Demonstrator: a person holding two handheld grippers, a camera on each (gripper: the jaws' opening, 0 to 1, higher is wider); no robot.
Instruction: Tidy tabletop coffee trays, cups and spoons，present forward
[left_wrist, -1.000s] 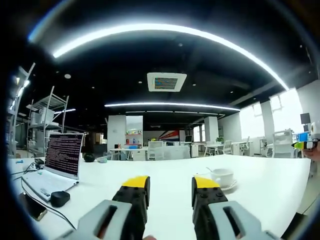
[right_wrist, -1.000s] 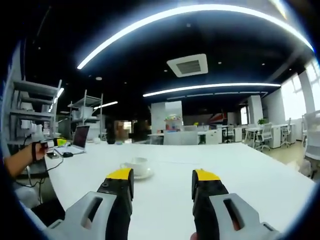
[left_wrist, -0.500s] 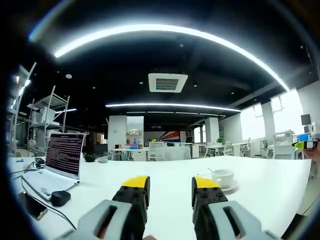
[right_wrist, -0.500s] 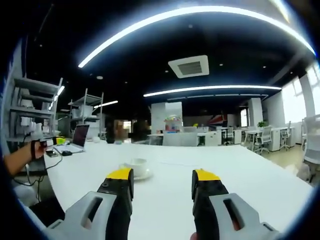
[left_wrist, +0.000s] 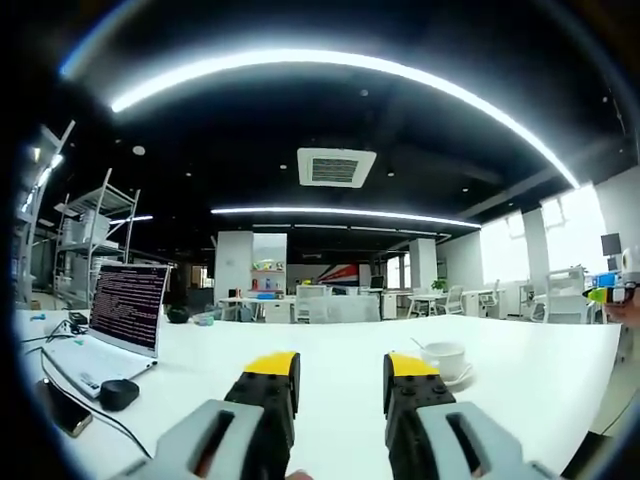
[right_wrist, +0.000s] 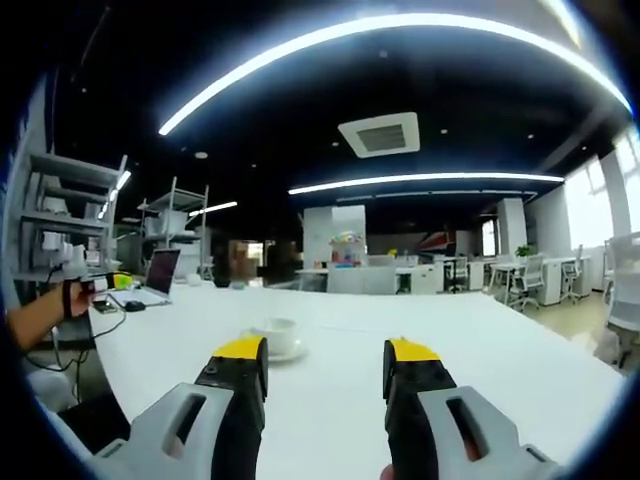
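A white cup (left_wrist: 445, 357) stands on a white saucer (left_wrist: 458, 376) on the white table (left_wrist: 330, 350), a spoon handle sticking up at its left. It lies just beyond my left gripper's right fingertip. My left gripper (left_wrist: 340, 367) is open and holds nothing. In the right gripper view the same cup (right_wrist: 274, 334) and saucer (right_wrist: 287, 351) sit beyond the left fingertip of my right gripper (right_wrist: 326, 352), which is open and holds nothing. The other gripper (right_wrist: 92, 286) shows at the far left there, in a person's hand (right_wrist: 45, 308).
An open laptop (left_wrist: 110, 325), a black mouse (left_wrist: 118, 395) and a phone (left_wrist: 63, 410) with a cable lie on the table's left part. Metal shelves (left_wrist: 88, 235) stand behind them. Office desks and chairs (right_wrist: 530, 275) fill the far room.
Both views have tilted very slightly; the cup, the saucer and both grippers' jaws stand as before.
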